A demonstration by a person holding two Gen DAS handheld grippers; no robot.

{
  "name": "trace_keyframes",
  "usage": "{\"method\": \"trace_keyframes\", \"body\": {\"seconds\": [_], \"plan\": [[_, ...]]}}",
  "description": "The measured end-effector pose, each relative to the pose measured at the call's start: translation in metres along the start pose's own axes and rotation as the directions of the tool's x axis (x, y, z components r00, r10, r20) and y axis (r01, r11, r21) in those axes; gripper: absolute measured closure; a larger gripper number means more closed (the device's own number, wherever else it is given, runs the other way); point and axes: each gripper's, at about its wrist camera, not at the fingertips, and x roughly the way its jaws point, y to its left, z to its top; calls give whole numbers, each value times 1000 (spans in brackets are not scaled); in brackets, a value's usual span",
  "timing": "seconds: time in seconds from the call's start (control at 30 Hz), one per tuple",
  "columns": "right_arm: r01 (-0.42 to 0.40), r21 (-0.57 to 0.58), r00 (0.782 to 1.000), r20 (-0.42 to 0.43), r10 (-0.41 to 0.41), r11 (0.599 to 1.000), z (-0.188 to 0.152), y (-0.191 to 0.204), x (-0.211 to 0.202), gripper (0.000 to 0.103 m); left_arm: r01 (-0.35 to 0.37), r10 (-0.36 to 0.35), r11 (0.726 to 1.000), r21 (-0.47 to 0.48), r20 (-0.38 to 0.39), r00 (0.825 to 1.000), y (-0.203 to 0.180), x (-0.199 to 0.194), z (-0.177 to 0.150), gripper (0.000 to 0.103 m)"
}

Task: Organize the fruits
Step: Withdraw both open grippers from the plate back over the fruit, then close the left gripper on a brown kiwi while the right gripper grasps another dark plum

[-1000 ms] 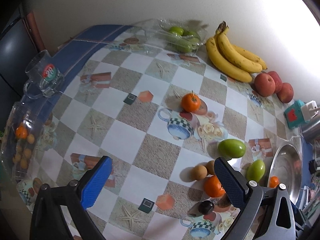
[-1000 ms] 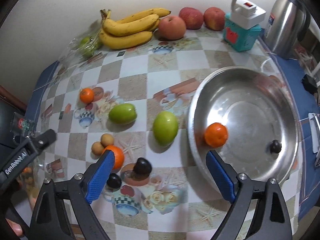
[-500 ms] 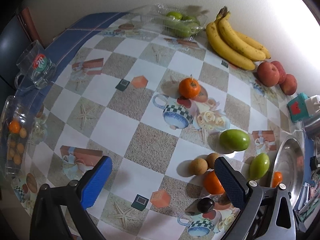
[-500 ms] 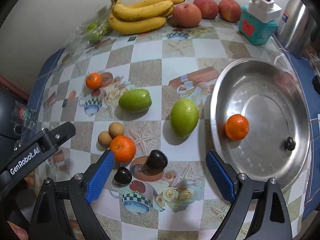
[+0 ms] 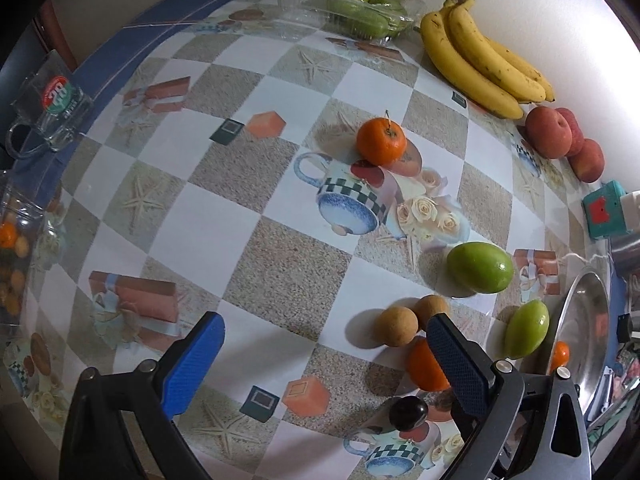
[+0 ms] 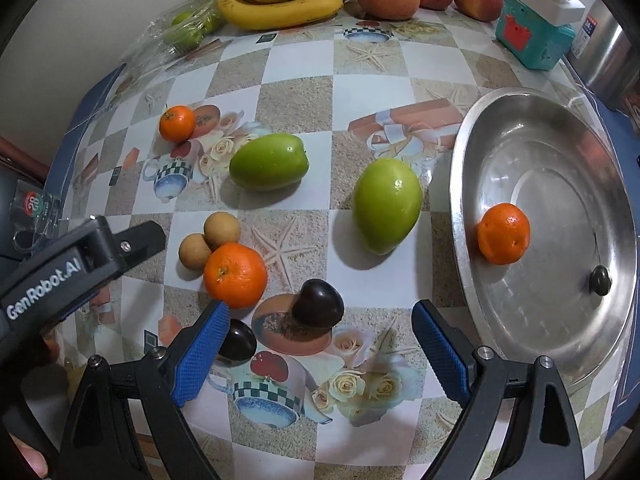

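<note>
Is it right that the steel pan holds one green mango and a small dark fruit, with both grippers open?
Not quite. The pan holds an orange, not a green mango, beside the small dark fruit; the right wrist view shows it. Both mangoes lie on the table. Left gripper and right gripper are open.

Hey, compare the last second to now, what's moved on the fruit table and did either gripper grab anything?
The right gripper has moved down and in toward the dark plum, which now sits just ahead of its open jaws. The left gripper drifted closer to the table. Nothing was grabbed or released. The fruit has not shifted; one orange is still in the steel pan.
</note>
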Motion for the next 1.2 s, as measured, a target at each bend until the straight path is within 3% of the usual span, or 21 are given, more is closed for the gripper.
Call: {"method": "trace_keyframes", "body": {"seconds": [0.3,0.4,0.5,0.6,1.1,1.2], "plan": [[-24,23,1000,-1,24,999,1,-8,4,29,60,-59,998,17,-17,998,-12,7,3,21],[-37,23,999,0,37,999,0,-9,3,39,84,-83,996,20,-32,996,-15,11,3,31],[-43,21,999,-1,43,999,0,-8,5,41,104,-103,994,18,-49,994,-17,16,4,39],[-54,15,998,-10,54,998,-1,-7,7,51,114,-113,993,20,-56,992,-20,18,4,47],[-70,23,997,-21,71,997,0,-8,11,67,155,-152,987,50,-70,986,-28,20,2,75],[-76,16,997,-17,76,997,0,-8,9,71,159,-155,986,56,-69,986,-29,20,2,76]]}}
